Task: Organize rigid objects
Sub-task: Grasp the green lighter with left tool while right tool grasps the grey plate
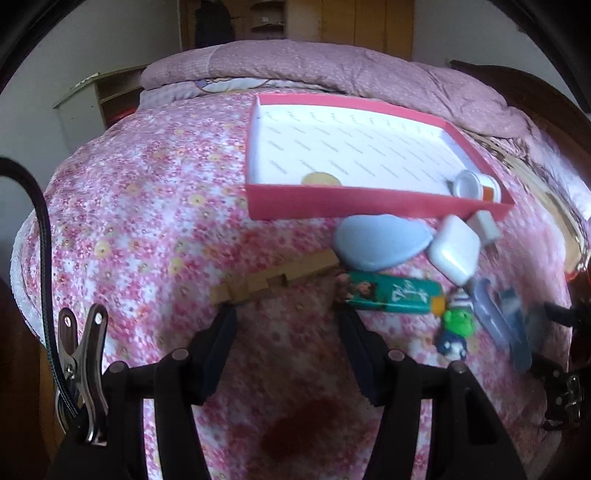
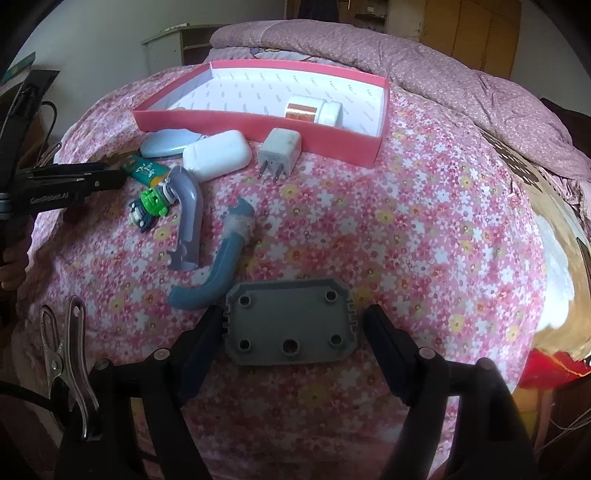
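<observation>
A red box with a white inside lies on the flowered bed; a small white bottle lies in it. My left gripper is open, just short of a wooden notched block and a green card pack. My right gripper is open, its fingers on either side of a grey plate with holes, not closed on it. Loose nearby are a white case, a plug, a blue oval, a frog toy and two grey-blue curved pieces.
A folded pink quilt lies behind the box. Wooden cabinets stand at the back wall. The bed's right edge drops off to a red thing below. A round tan thing lies in the box's near-left corner.
</observation>
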`<control>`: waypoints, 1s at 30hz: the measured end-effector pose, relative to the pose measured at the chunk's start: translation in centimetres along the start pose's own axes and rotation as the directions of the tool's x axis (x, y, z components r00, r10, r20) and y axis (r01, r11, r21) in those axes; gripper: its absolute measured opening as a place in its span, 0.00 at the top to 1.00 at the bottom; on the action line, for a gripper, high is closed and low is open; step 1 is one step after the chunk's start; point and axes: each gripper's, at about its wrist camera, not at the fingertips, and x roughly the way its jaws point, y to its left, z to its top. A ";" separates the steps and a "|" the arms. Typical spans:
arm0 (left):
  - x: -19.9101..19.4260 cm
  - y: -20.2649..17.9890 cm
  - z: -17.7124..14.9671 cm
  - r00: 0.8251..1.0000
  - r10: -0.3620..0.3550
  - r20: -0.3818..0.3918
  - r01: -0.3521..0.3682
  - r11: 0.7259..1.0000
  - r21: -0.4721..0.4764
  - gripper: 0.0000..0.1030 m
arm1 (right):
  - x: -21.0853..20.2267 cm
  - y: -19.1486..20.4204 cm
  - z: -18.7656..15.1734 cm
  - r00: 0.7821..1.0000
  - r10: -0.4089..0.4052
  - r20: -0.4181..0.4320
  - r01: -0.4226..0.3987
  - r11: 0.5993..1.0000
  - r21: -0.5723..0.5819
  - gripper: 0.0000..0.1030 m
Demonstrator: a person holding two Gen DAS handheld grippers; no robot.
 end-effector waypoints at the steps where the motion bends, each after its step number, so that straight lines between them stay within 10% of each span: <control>1: -0.1 0.1 0.0 1.000 -0.006 -0.003 0.006 1.000 -0.004 0.41 | 0.0 0.0 0.1 1.000 -0.001 0.003 0.001 1.000 0.004 0.25; 10: -0.6 -2.7 0.8 0.984 -0.177 -0.012 0.177 0.981 0.073 0.31 | 0.1 -0.5 0.2 1.000 0.004 0.021 -0.004 1.000 0.027 0.27; 30: 1.5 -6.3 1.2 0.997 -0.081 0.005 0.081 0.996 0.022 0.12 | -0.5 -0.5 -0.5 0.998 0.028 0.057 -0.031 0.998 0.061 0.27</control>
